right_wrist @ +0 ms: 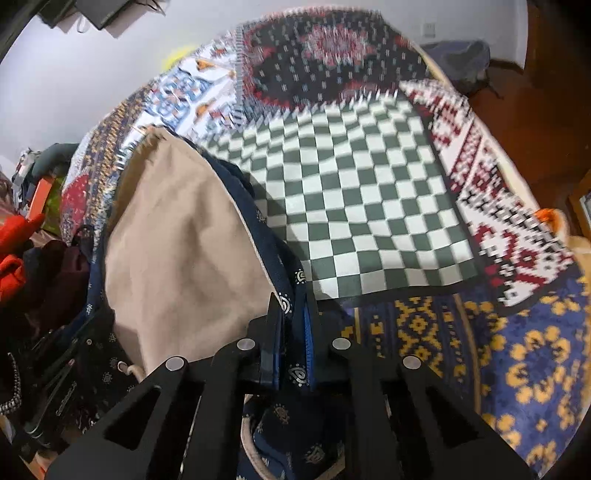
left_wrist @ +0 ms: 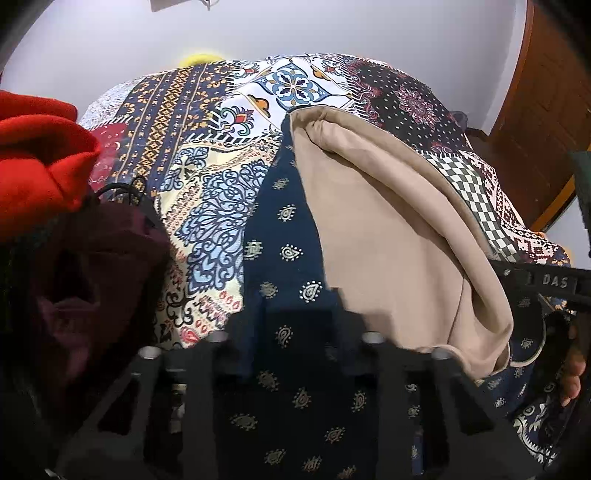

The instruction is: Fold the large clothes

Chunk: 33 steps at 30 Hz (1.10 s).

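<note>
A patchwork bedspread [right_wrist: 369, 192] covers the bed below a pale wall [left_wrist: 295, 29]. Your right gripper [right_wrist: 291, 325], angled steeply down, pinches the navy paisley garment [right_wrist: 288, 306]; your left gripper [left_wrist: 295, 332] has its jaws nearly together on the same cloth, beside its beige lining [left_wrist: 388, 229].

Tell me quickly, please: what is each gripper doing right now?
Left gripper: closed on the navy patterned garment.
Right gripper: shut on the edge of the same garment.
</note>
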Available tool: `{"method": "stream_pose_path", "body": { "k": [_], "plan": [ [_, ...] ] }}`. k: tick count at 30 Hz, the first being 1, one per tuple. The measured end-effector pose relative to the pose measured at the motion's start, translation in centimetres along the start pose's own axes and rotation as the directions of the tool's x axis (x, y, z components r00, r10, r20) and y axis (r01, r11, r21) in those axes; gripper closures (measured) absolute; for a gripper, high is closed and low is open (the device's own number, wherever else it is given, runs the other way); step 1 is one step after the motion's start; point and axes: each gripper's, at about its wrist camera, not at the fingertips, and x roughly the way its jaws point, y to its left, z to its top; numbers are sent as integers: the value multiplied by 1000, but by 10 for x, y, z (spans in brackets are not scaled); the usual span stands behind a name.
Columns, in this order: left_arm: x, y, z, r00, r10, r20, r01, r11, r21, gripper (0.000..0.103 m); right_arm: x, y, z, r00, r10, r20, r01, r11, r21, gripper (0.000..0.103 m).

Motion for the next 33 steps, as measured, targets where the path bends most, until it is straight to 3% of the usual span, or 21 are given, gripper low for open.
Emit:
{"method": "stream_pose_path", "body": {
  "k": [2,4,7,12,18,23,27,31,33],
  "plan": [
    [-7,-1,0,1000,-6,-7,7,1000,23,91,-20,4,-2,999,-1,36,2,1000,-23,94],
    [-19,-2,-2,999,-51,-4,51,998,24,94,-45,10,-10,997,22,76,-18,999,-50,94],
    [-48,-8,-9,994,-109,22,108,994,23,95,-89,22,-31,992,42,123,-27,992,-122,94],
    [-116,-23,-34,982,-170,84,161,981,106,95,-135,42,-71,984,73,164,-30,968,-251,94],
    [-183,-9,-94,962,-253,108,241,964,111,95,-170,27,-139,984,50,173,4,954,-300,94],
    [-185,3,-153,971,-237,31,233,966,110,95,-157,5,-173,989,-41,141,79,957,-279,94],
    [-166,11,-185,975,-216,-44,219,971,98,95,-148,-3,-183,989,-64,132,95,965,-245,93],
    [-154,15,-196,974,-209,-91,217,972,89,91,-157,4,-181,988,-69,137,102,964,-247,88],
    [-159,14,-196,976,-205,-79,213,972,100,91,-161,11,-178,987,-83,135,117,957,-267,86]
  ]
}}
